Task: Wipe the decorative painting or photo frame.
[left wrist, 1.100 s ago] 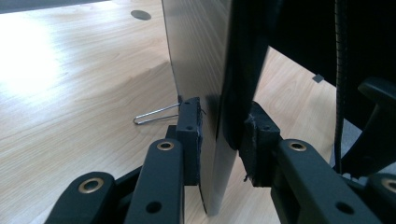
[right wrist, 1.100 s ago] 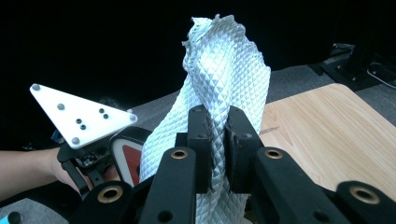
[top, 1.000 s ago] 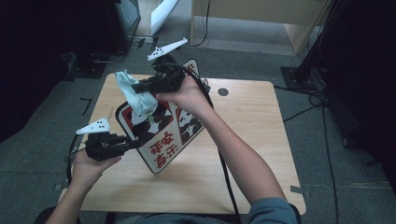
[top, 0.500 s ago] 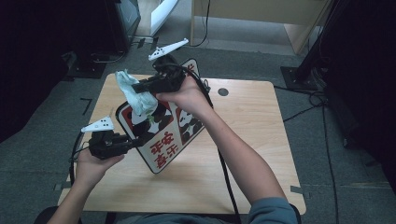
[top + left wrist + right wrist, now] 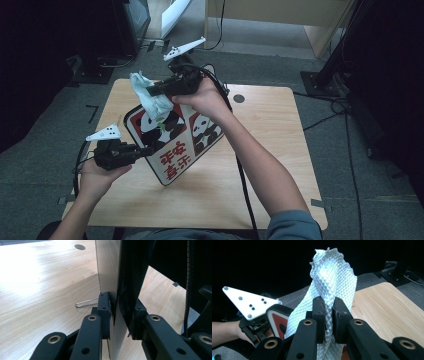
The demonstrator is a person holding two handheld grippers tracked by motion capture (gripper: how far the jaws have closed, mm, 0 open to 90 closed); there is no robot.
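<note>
Gripping the lower left edge of the panda sign (image 5: pixel 172 145), the left gripper (image 5: pixel 146 150) has just been closing its jaws, and in the left gripper view its pads press on both faces of the board (image 5: pixel 113 322). The sign stands tilted on the counter (image 5: pixel 280 150), leaning up off the wood. Above the sign's top corner, the right gripper (image 5: pixel 152 91) is clamped tight on a pale quilted cloth (image 5: pixel 150 97), which hangs against the sign's face.
</note>
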